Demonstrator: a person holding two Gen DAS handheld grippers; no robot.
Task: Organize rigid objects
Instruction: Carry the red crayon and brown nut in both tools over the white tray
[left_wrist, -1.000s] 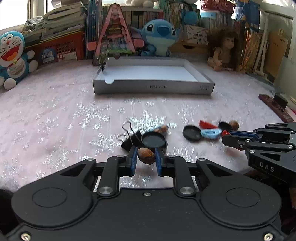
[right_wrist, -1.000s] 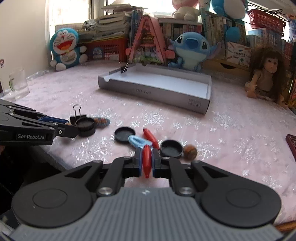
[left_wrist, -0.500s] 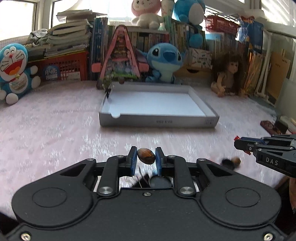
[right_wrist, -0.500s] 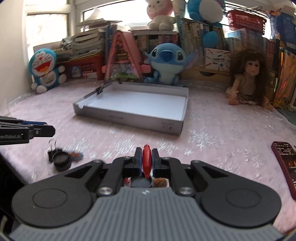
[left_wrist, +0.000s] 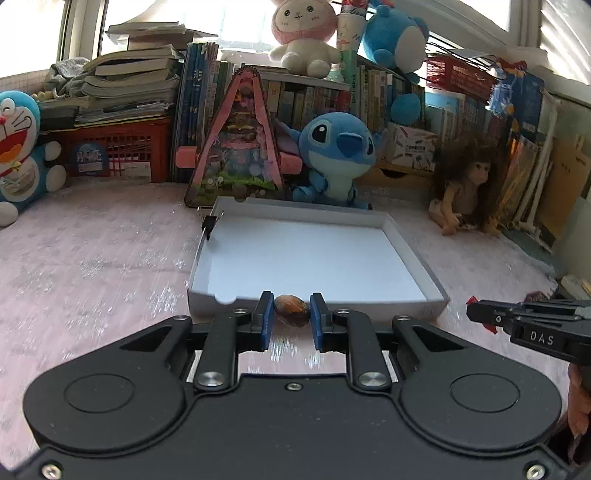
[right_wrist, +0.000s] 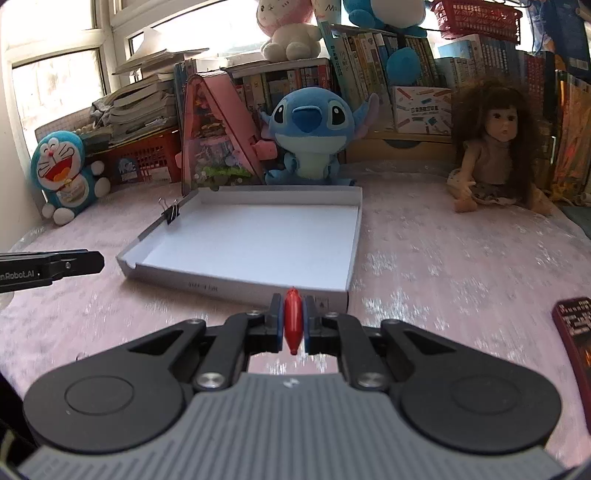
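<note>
- Your left gripper (left_wrist: 291, 314) is clamped on a small brown nut-like piece (left_wrist: 291, 311), held crosswise between the blue pads (left_wrist: 266, 317), just short of the near wall of the white tray (left_wrist: 417, 254)
- Your right gripper (right_wrist: 293, 319) pinches a slim red piece (right_wrist: 293, 320) upright between its pads, jaws almost together, also just before the tray's near wall (right_wrist: 221, 286)
- A second ago both tools sat low over the scatter of caps, clips and small parts on the pink cloth (left_wrist: 92, 258); that pile has now dropped out of both views, and the tray has grown large and close ahead of you
- This means both picks held through the lift: neither piece has shifted in its grip, and you are in the carry, with the placing not yet done
- The tray floor is bare; only a black binder clip (left_wrist: 209, 224) sits on its left wall, so you have room to set things anywhere
- My judgement: pass over the near wall before you let go, since releasing here would drop both pieces on the cloth in front of it
- The nut looks round enough to roll, so lower it close to the floor first
</note>
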